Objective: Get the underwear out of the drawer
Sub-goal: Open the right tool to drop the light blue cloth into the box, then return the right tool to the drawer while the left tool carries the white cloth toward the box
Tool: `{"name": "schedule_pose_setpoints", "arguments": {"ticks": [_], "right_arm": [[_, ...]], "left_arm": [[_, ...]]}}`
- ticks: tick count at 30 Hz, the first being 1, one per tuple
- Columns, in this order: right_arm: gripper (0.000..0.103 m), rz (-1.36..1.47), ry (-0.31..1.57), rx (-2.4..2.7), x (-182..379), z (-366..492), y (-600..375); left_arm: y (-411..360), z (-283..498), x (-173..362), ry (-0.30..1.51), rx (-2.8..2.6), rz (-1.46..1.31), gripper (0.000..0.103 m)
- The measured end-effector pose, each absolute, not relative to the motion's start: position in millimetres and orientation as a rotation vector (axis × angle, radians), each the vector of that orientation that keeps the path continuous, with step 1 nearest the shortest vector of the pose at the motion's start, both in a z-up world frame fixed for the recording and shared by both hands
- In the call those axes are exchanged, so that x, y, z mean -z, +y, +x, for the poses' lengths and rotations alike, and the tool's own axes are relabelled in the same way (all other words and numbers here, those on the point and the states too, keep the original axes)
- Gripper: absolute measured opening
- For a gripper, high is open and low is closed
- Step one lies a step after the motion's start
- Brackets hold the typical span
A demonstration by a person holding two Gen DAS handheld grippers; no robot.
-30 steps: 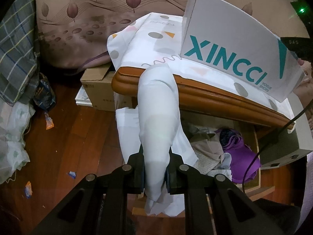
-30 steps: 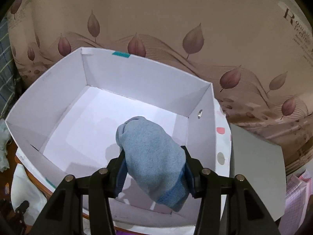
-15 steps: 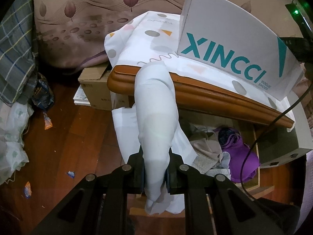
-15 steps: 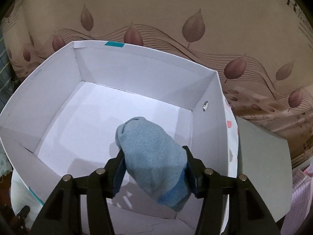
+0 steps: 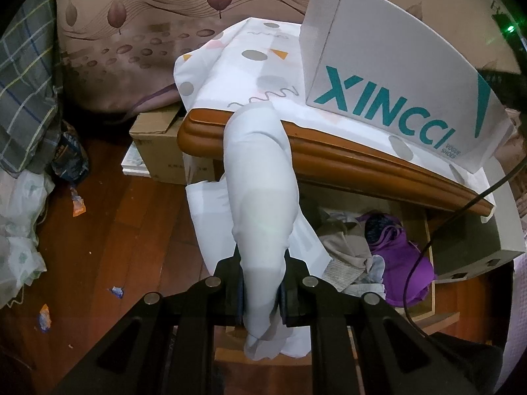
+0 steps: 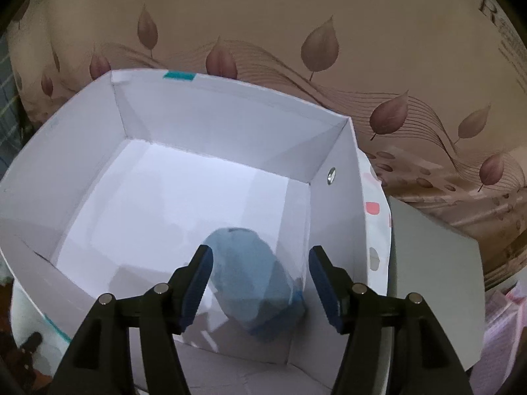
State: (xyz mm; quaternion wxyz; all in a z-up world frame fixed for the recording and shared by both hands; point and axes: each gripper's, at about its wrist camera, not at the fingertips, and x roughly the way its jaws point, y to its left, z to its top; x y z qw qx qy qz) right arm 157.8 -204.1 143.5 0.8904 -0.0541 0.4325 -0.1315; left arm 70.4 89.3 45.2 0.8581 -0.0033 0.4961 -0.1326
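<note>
The blue underwear [image 6: 253, 279], previously pinched, is released by the opening right tongs [image 6: 260, 283] into the white box [image 6: 138, 171], while the white underwear [image 5: 260, 197] remains pinched by the left tongs [image 5: 262, 291] above the drawer [image 5: 425, 263].

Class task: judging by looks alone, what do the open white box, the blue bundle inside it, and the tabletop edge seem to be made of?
White box: probably thin cardboard, matte; creased corners, metal eyelet.
Blue bundle: soft fabric, perhaps knit; it is blurred, so unsure.
Tabletop edge: likely varnished wood; orange-brown, glossy, rounded moulding.
</note>
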Motion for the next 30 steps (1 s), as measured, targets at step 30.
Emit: {"name": "schedule_pose_setpoints", "arguments": {"ticks": [30], "right_arm": [[0.079, 0.067, 0.781, 0.25, 14, -47, -236]], "left_arm": [[76, 70, -46, 1.022, 0.259, 0.044, 0.013]]}}
